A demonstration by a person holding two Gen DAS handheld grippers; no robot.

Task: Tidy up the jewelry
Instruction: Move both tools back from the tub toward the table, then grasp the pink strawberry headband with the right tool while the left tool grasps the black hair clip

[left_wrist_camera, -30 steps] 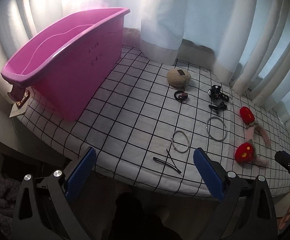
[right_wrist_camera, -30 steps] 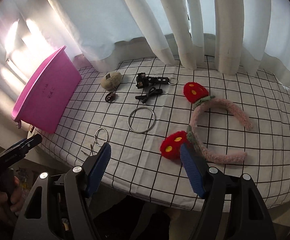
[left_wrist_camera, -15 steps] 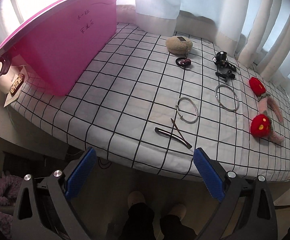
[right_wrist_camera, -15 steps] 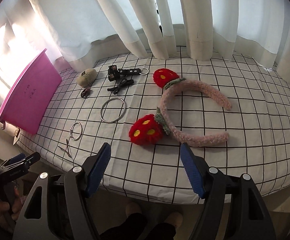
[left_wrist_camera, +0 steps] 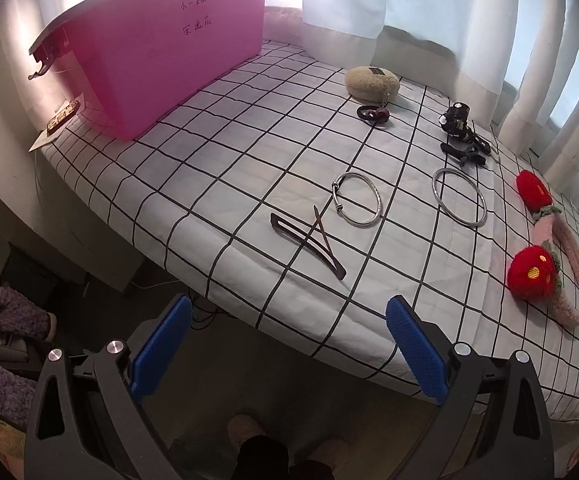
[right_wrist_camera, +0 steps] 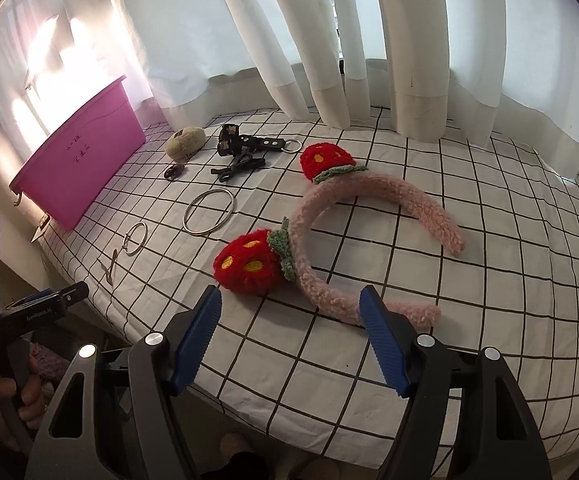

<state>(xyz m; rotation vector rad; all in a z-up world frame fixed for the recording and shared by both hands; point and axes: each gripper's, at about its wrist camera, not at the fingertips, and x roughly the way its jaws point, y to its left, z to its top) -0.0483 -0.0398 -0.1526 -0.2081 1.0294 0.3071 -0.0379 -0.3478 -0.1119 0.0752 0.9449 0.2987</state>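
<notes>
Below, at the bottom of each view, both claws gape wide and hold nothing. Left gripper [left_wrist_camera: 287, 338] hangs off the table edge — the dark hair clip [left_wrist_camera: 307, 246] lies just above it, mid-frame, on the checked cloth [left_wrist_camera: 209, 168]. Right gripper [right_wrist_camera: 291, 322] sits just below the strawberry headband [right_wrist_camera: 329, 236], centre frame.

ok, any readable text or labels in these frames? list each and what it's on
"小一班" and a second handwritten line, roughly "宋逸辰", uncertain: side wall of the pink plastic storage bin.
"GenRobot.AI": black body of the left tongs, seen from the right wrist.
Small dark label on the beige fuzzy pouch: too small to read.
Printed card beside the bin: blurred.
</notes>
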